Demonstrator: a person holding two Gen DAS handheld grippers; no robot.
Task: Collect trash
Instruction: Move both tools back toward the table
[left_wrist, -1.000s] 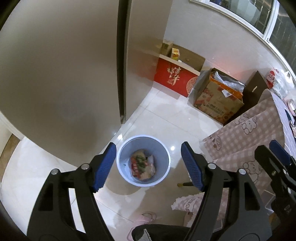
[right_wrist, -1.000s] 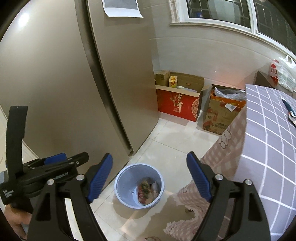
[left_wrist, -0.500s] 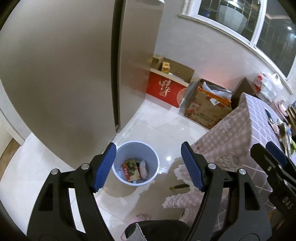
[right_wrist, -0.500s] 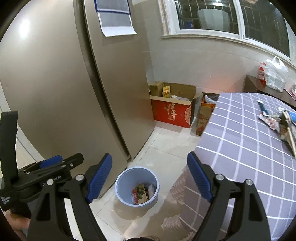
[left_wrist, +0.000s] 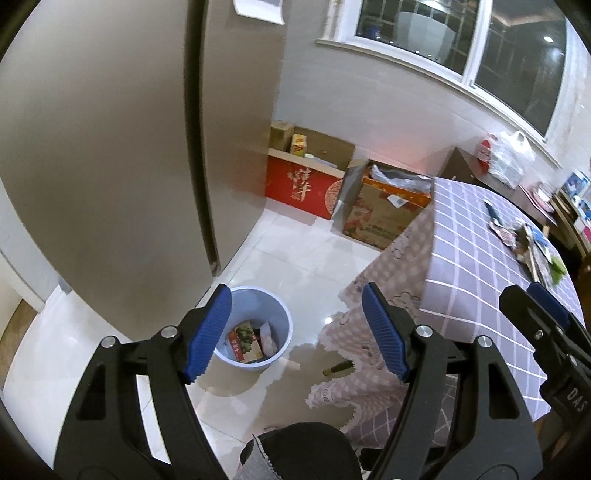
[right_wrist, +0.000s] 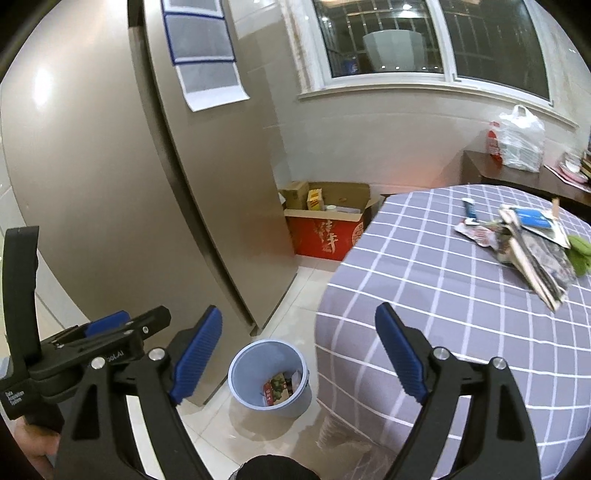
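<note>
A light blue bin (left_wrist: 258, 328) stands on the floor beside the table, with wrappers (left_wrist: 245, 338) inside; it also shows in the right wrist view (right_wrist: 269, 376). A pile of trash (right_wrist: 528, 247) of papers and wrappers lies on the purple checked tablecloth (right_wrist: 424, 288), far right; it also shows in the left wrist view (left_wrist: 528, 240). My left gripper (left_wrist: 295, 332) is open and empty, high above the bin. My right gripper (right_wrist: 299, 350) is open and empty, above the table's edge.
A tall steel fridge (left_wrist: 110, 147) stands at the left. A red box (left_wrist: 306, 184) and a cardboard box (left_wrist: 384, 218) stand against the far wall. A white plastic bag (right_wrist: 517, 140) sits on a dark sideboard. White tiled floor (left_wrist: 295, 251) lies between the fridge and the table.
Both grippers have risen and tilted up away from the bin. The tabletop and its trash pile have come into view. Both stay open.
</note>
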